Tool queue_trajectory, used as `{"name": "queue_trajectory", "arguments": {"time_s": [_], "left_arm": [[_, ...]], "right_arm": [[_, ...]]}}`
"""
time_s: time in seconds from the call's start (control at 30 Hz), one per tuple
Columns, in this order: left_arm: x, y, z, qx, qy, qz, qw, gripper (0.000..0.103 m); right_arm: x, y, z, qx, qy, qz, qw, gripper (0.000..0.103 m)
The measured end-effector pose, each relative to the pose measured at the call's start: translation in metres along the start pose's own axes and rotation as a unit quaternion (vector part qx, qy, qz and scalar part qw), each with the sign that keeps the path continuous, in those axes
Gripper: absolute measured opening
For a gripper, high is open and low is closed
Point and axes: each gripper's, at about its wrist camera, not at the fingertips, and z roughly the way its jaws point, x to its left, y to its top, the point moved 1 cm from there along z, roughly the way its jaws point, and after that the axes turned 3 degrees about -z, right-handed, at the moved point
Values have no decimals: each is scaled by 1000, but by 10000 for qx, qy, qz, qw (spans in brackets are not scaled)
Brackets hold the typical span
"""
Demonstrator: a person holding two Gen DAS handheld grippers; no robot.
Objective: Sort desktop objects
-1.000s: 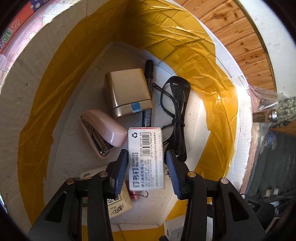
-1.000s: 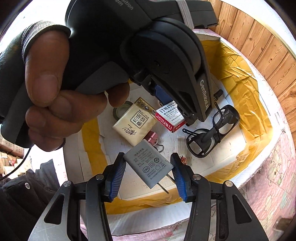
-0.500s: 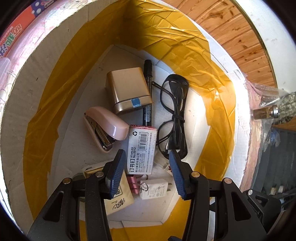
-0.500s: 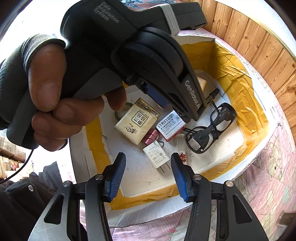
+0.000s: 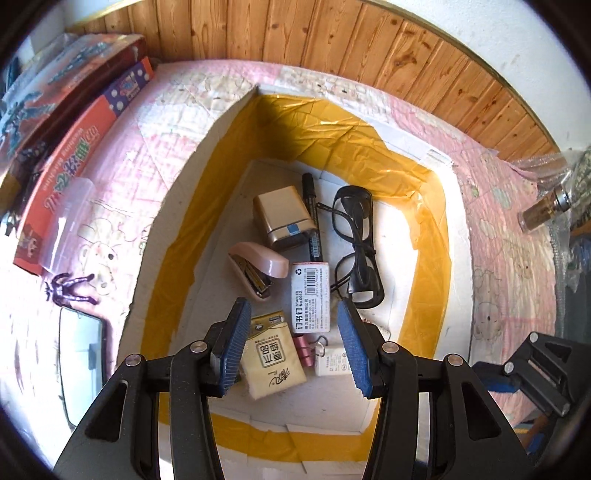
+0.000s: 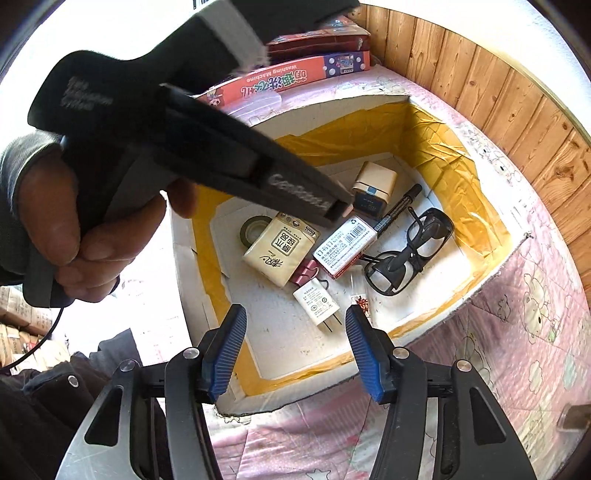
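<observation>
A white cardboard box lined with yellow tape holds the sorted objects: a staples box, black glasses, a pink stapler, a tan metal case, a black marker, a tissue pack, a pink binder clip and a white charger. My left gripper is open and empty above the box. My right gripper is open and empty above the box's near edge, over the charger. The staples box and a tape roll also lie inside.
The box stands on a pink quilted cover. At the left lie red game boxes, a small purple figure and a phone. A small bottle lies at the right. A wooden wall runs behind.
Both grippers let go: the staples box dropped from the left one, the charger from the right one, into the box. Both grippers have since drawn back and up.
</observation>
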Motion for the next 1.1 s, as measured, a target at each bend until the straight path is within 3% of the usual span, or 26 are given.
{"name": "queue_trajectory", "arguments": {"time_s": [0.17,0.4,0.73,0.83,1.1], "left_arm": [[-3,-15,-29,-335,120,183,9992,52],[-15,-35,-54,-498,39,278,9984,52],[-18,-56,-79,-768,87,330,9965,52],[-20,-62,-84,-836,82,363,9958,60],[-24,-70,-97,-1121,138,485,9924,61]], "right_arm": [[-3,-4,-12,-158,-108,188,9996,58],[10,-8,-27,-366,-381,261,9983,62],[13,-16,-18,-410,-702,635,9947,63],[10,-19,-15,-470,-734,837,9927,63],[13,-16,-12,-557,-785,993,9904,63]]}}
